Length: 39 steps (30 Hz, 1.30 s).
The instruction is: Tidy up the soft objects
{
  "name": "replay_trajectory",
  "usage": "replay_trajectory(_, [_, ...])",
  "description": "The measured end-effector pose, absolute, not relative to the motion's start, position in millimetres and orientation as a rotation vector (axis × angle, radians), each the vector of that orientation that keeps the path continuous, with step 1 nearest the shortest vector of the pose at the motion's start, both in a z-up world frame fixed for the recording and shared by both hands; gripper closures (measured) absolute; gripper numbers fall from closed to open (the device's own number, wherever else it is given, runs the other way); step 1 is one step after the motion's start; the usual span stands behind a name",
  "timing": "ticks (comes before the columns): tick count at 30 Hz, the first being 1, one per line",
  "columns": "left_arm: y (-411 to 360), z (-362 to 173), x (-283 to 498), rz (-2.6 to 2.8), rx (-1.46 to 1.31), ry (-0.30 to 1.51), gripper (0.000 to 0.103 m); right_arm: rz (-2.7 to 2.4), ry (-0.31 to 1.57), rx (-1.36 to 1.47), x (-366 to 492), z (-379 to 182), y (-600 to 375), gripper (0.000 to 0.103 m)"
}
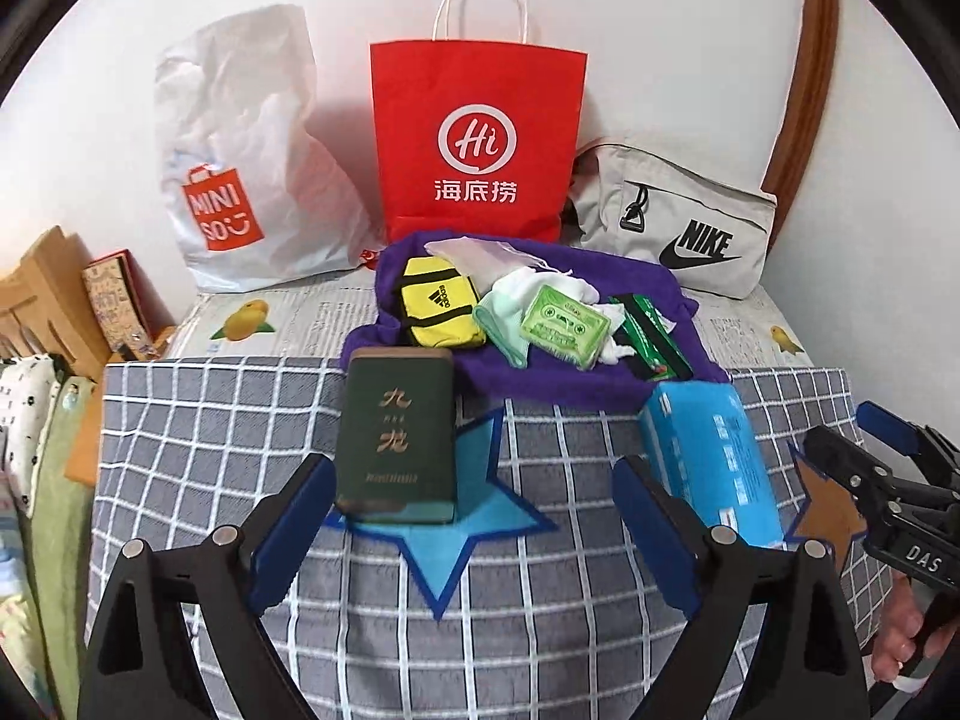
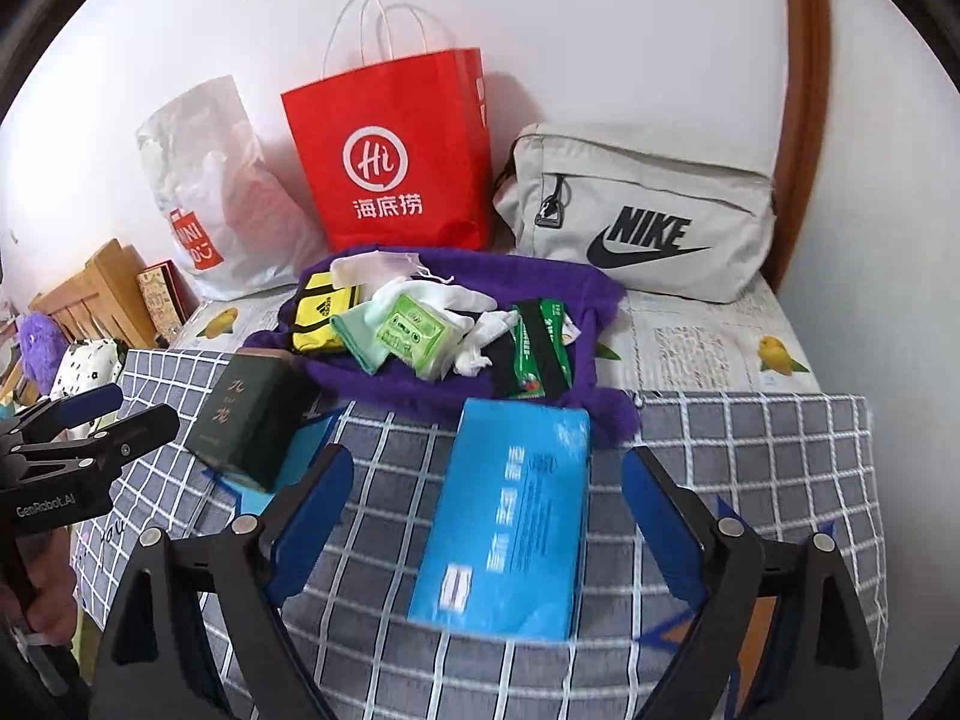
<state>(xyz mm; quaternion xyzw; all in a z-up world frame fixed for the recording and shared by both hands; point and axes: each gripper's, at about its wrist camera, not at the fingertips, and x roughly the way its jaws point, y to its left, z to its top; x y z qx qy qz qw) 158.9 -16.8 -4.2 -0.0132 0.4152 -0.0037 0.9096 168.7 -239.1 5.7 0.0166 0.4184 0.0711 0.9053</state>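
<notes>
The soft objects lie heaped on a purple towel (image 1: 540,372) at the far middle of the checked cloth (image 1: 540,600): a yellow pouch (image 1: 441,309), a green tissue pack (image 1: 564,321), a white rag (image 2: 480,354) and a green wrapper (image 2: 537,348) side by side. In the right wrist view, a blue tissue pack (image 2: 510,516) lies at 6 o'clock of the towel, touching its near edge, between the spread fingers of the right gripper (image 2: 486,528), which grips nothing. In the left wrist view, a dark green box (image 1: 396,435) stands on a blue star (image 1: 456,534) at 7 o'clock of the towel. The left gripper (image 1: 474,528) is also spread wide and empty, with the box near its left finger. Beyond the towel, against the wall, stand a white Miniso bag (image 1: 240,168) at 10 o'clock, a red paper bag (image 1: 474,138) at 12 and a grey Nike bag (image 1: 678,222) at 2.
</notes>
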Motion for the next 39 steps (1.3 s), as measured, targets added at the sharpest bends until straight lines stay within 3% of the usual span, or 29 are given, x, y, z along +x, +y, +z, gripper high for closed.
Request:
replay_trajectory(15, [-30,-1,76,0.037,-0.014,0.799,0.010,0.142,0.818,0.026,73,19,-246,0.013])
replay_trajectory(39, [-36,11,42,0.038,-0.011,0.756,0.010,0.166,0.793,0.040,46,21,-245,0.013])
